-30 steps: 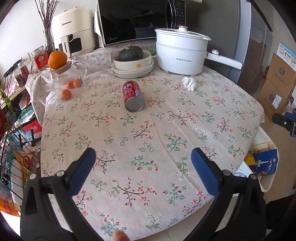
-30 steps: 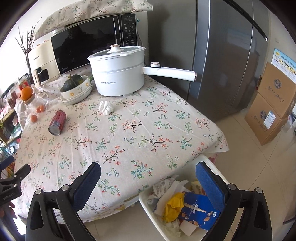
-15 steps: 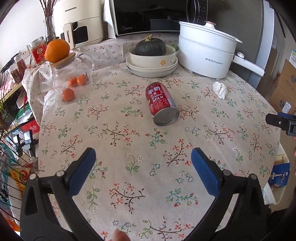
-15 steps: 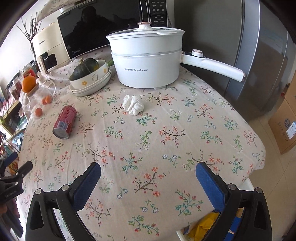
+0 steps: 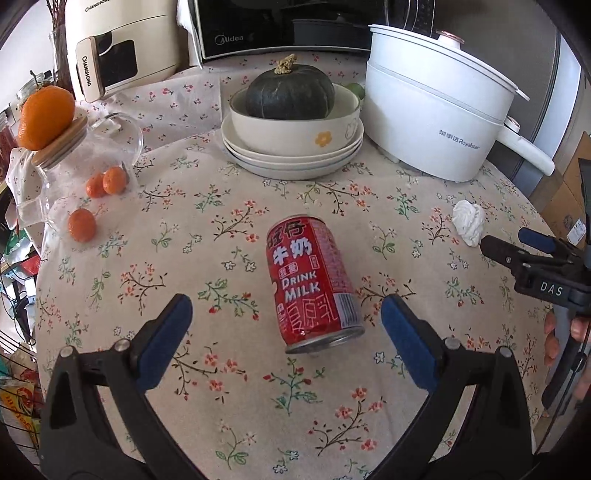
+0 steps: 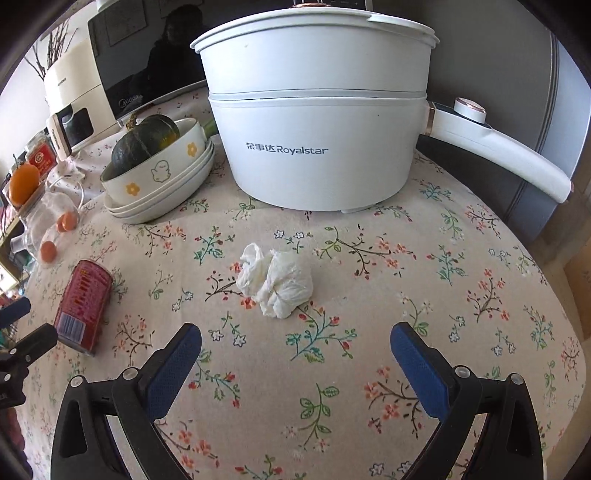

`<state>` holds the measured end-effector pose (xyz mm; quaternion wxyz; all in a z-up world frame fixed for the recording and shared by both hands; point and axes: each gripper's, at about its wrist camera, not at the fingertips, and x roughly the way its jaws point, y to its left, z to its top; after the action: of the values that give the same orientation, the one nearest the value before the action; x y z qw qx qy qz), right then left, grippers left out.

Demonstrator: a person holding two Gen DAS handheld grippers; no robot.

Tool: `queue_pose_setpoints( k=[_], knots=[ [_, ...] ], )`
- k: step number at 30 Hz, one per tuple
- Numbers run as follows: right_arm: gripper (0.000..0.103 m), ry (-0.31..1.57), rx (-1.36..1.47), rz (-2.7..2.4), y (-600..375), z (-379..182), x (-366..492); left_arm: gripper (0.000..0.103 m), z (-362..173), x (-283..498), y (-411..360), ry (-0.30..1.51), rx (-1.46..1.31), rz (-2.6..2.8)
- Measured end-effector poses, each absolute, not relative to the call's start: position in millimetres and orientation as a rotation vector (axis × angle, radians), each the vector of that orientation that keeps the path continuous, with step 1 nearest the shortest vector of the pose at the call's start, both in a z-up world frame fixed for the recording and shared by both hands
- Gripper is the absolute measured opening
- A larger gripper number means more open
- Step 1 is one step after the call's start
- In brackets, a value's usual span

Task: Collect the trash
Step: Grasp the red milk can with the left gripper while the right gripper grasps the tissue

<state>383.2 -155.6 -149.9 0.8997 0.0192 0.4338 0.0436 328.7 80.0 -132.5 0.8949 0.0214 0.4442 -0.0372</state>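
A red milk can (image 5: pixel 314 284) lies on its side on the floral tablecloth (image 5: pixel 207 251), its end just ahead of my open left gripper (image 5: pixel 284 325). It also shows in the right wrist view (image 6: pixel 83 304). A crumpled white tissue (image 6: pixel 275 282) lies on the cloth a little beyond my open right gripper (image 6: pixel 295 352). The tissue also shows in the left wrist view (image 5: pixel 469 221), close to the right gripper's fingertips (image 5: pixel 491 245). Both grippers are empty.
A white electric pot (image 6: pixel 317 110) with a long handle (image 6: pixel 498 155) stands behind the tissue. Stacked bowls with a dark squash (image 5: pixel 291 122) stand behind the can. A glass jar with oranges (image 5: pixel 74 166) is at the left. A microwave (image 5: pixel 295 26) is at the back.
Both grippers have moved forward over the table. The can now lies close ahead of the left jaws, the tissue close ahead of the right jaws. The bin has left the right view.
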Motion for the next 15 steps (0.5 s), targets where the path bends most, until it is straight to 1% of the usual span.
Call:
queue_pose_setpoints(
  k=[2, 3, 6, 7, 8, 9, 10, 11, 12, 13, 15],
  knots=[
    [0.102, 0.899, 0.036, 0.085, -154.3, -154.4, 393.2, 0.098, -137.9, 333.0, 78.0, 0.924, 0.036, -0.076],
    [0.100, 0.904, 0.036, 0.087, -153.7, -157.0, 397.6, 0.097, -139.9, 336.2, 76.8, 0.925, 0.031, -0.078],
    [0.094, 0.915, 0.028, 0.078, -151.2, -163.4, 408.6, 0.090, -146.8, 342.3, 74.5, 0.929, 0.022, -0.086],
    [0.085, 0.922, 0.024, 0.076, -150.3, -165.9, 411.6, 0.086, -149.1, 344.1, 72.9, 0.933, 0.024, -0.092],
    [0.080, 0.931, 0.018, 0.072, -149.3, -168.6, 414.2, 0.082, -151.3, 345.2, 71.0, 0.936, 0.028, -0.097],
    [0.072, 0.937, 0.015, 0.072, -148.6, -171.1, 416.0, 0.079, -153.3, 346.1, 69.0, 0.939, 0.034, -0.098],
    [0.065, 0.939, 0.011, 0.069, -148.7, -173.5, 417.5, 0.074, -155.1, 346.9, 66.9, 0.941, 0.040, -0.099],
    [0.062, 0.938, 0.007, 0.065, -147.9, -174.8, 418.0, 0.067, -156.3, 347.4, 65.3, 0.940, 0.044, -0.102],
    [0.055, 0.932, 0.002, 0.064, -147.1, -175.0, 417.7, 0.063, -157.1, 347.3, 64.6, 0.941, 0.044, -0.107],
    [0.046, 0.928, -0.002, 0.069, -145.1, -175.4, 418.8, 0.059, -157.5, 346.7, 63.3, 0.941, 0.044, -0.109],
    [0.034, 0.929, -0.008, 0.077, -144.2, -174.5, 418.9, 0.058, -156.5, 344.7, 60.6, 0.929, 0.056, -0.108]
  ],
)
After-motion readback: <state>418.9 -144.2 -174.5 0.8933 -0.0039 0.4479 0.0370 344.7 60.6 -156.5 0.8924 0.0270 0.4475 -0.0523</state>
